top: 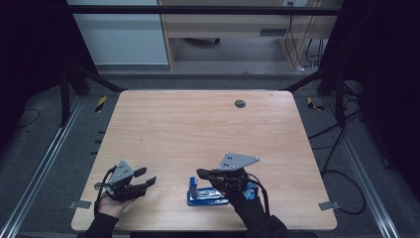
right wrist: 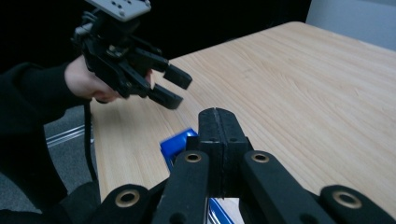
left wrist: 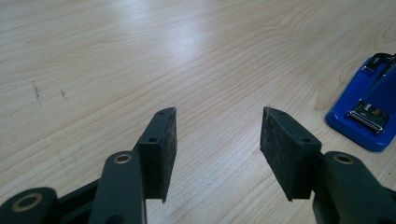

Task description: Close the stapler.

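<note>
Down at about 6 o'clock on the pale wood tabletop [top: 198, 129], near the front edge, lies a blue stapler [top: 205, 194] with a bright metal strip along its top. The right tongs [top: 202, 174] sit over it, tips pointing toward 9 o'clock in the high view, with the grey three-cornered plate on top. In the right gripper view these tongs [right wrist: 218, 122] are fully closed, the two black pads pressed flat against each other with nothing between them; the stapler [right wrist: 177, 142] shows as a blue corner just beneath and behind them, blurred, and whether it is touched cannot be told.

The left tongs [top: 146, 177] are at about 7 o'clock on the tabletop, held in a hand [top: 115, 203] in a dark sleeve, tips pointing toward 3 o'clock at the stapler and well apart from it. In the left gripper view these tongs [left wrist: 219, 128] stand open with a wide gap, bare wood grain between the pads and nothing gripped. The stapler [left wrist: 369, 109] lies at 3 o'clock in that view, its metal mouth facing the camera.

A small dark round insert [top: 239, 103] sits in the tabletop at about 1 o'clock near the far edge. No brand name, label or lettering can be read on the stapler or on either gripper; any marks are too small or blurred.
</note>
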